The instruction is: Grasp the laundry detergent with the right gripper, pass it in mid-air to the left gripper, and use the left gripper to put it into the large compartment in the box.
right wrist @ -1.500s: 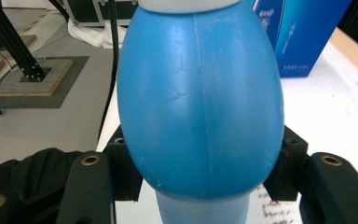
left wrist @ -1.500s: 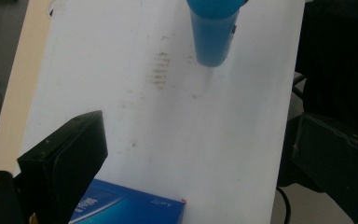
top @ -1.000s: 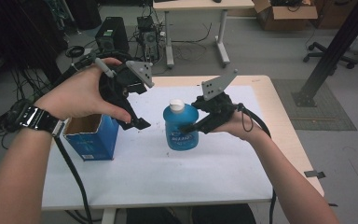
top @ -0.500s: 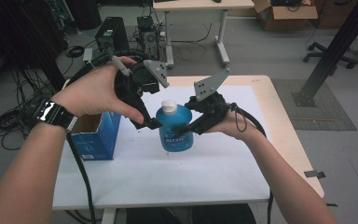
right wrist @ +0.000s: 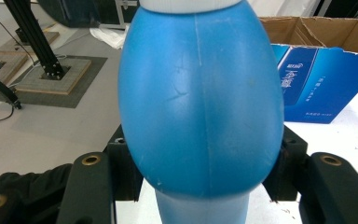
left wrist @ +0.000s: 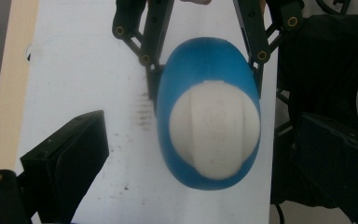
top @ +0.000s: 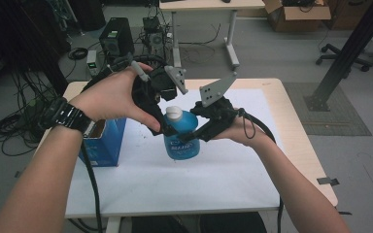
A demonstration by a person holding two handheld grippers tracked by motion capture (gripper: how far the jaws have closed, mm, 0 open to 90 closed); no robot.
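Bottle: a blue bottle [top: 181,141] with a white cap [top: 174,113] is seen upright over the white sheet [top: 184,179] on the tabletop [top: 296,131], near the middle; whether its base rests on the sheet cannot be told.
Right gripper: the right gripper [top: 199,133] is held level from the right side, its fingers clenched on the bottle's blue body below the cap. In the right gripper view the bottle [right wrist: 200,102] is pinched between the two fingers [right wrist: 86,186] at its lower bulge.
Left gripper: the left gripper [top: 162,124] is brought in from above and from the left, just beside the cap. In the left gripper view the cap [left wrist: 214,126] is looked at from above, with one finger [left wrist: 67,158] to its left and the other to its right; a gap is seen on the left side, so the fingers are spread and nothing is gripped by them.
Box: an open blue carton [top: 104,143] stands at the left of the sheet, near the bottle and apart from it.
Wrist: a dark watch [top: 68,115] is worn on the left wrist.
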